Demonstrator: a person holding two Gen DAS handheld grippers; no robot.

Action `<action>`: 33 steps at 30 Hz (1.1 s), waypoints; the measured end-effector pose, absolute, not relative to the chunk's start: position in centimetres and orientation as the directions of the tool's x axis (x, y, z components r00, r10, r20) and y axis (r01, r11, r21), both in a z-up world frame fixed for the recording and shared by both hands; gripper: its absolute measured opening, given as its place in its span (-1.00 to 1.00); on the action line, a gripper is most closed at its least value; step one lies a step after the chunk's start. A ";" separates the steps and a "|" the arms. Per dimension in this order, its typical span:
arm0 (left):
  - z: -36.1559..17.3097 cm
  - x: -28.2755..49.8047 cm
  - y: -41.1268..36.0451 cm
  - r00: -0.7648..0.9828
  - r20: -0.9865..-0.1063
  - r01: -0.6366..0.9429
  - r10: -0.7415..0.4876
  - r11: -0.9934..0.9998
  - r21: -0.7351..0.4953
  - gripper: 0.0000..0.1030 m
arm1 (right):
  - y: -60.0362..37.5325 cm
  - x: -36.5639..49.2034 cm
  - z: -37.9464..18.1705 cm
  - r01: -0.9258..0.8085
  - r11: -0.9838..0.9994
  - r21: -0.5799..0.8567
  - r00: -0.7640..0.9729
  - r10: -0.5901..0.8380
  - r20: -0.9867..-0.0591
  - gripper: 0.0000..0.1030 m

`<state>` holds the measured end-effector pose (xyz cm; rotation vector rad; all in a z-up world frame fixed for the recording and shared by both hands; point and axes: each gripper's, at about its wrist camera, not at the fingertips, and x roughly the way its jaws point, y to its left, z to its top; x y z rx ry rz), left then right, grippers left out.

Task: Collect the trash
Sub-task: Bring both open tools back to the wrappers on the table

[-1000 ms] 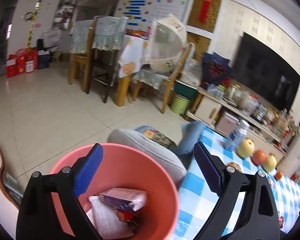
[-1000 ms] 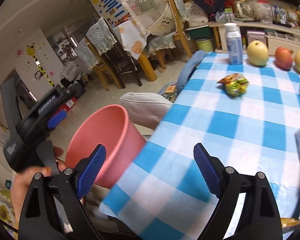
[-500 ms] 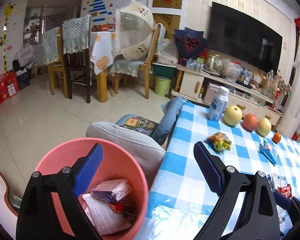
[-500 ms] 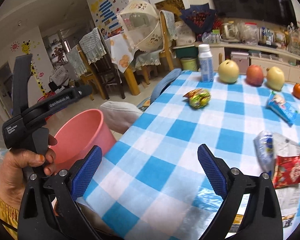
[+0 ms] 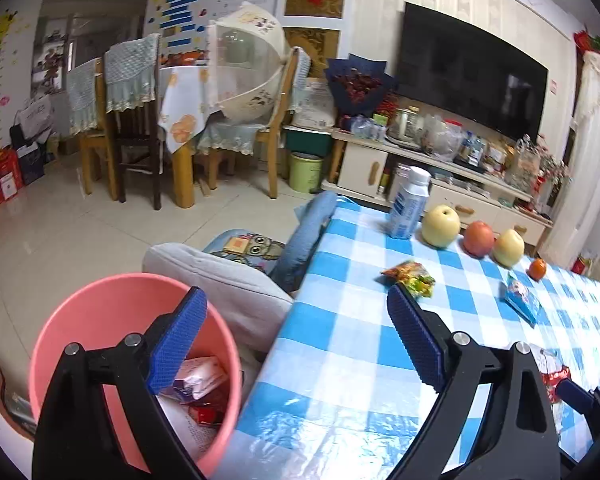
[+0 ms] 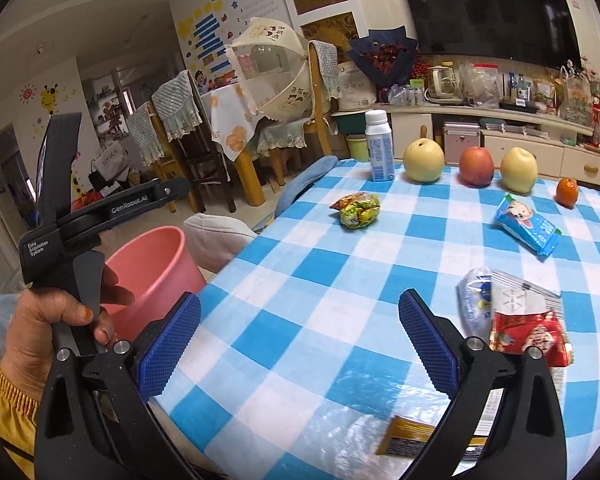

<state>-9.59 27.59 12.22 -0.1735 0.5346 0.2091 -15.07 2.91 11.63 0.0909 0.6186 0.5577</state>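
A pink bin [image 5: 100,300] stands on the floor at the table's left edge and holds several wrappers [image 5: 200,376]. My left gripper [image 5: 296,308] hangs open and empty above the bin's rim and the table edge. My right gripper [image 6: 300,308] is over the blue-checked tablecloth [image 6: 340,264]; its jaws are opening with nothing between them. On the cloth lie a green-yellow snack bag [image 6: 358,208], a blue packet [image 6: 528,228], a clear-white packet [image 6: 476,300] and a red wrapper [image 6: 528,332] beside the right finger. A brown packet [image 6: 404,436] lies at the near edge.
A milk bottle [image 6: 380,148], two pears, an apple [image 6: 476,166] and a small orange line the table's far side. A grey cushioned seat [image 5: 220,276] stands between bin and table. A hand [image 6: 60,312] holds the left gripper. Dining chairs and a TV cabinet stand behind.
Both views have swung right, from the bin toward the table, bringing more wrappers into sight. The right jaws stand wider than before. The left gripper stays open.
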 end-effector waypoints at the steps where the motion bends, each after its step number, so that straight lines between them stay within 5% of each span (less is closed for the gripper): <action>1: 12.1 -9.4 27.2 0.841 -0.523 -0.227 0.141 0.968 -0.104 0.79 | 2.7 -15.1 11.6 -0.467 0.852 0.239 0.674 0.517 -0.528 0.91; 33: 9.1 -6.9 14.3 0.758 -0.627 0.195 -0.182 0.980 -0.048 0.79 | -9.8 -13.7 13.0 -0.288 0.926 0.245 0.760 0.377 -0.530 0.90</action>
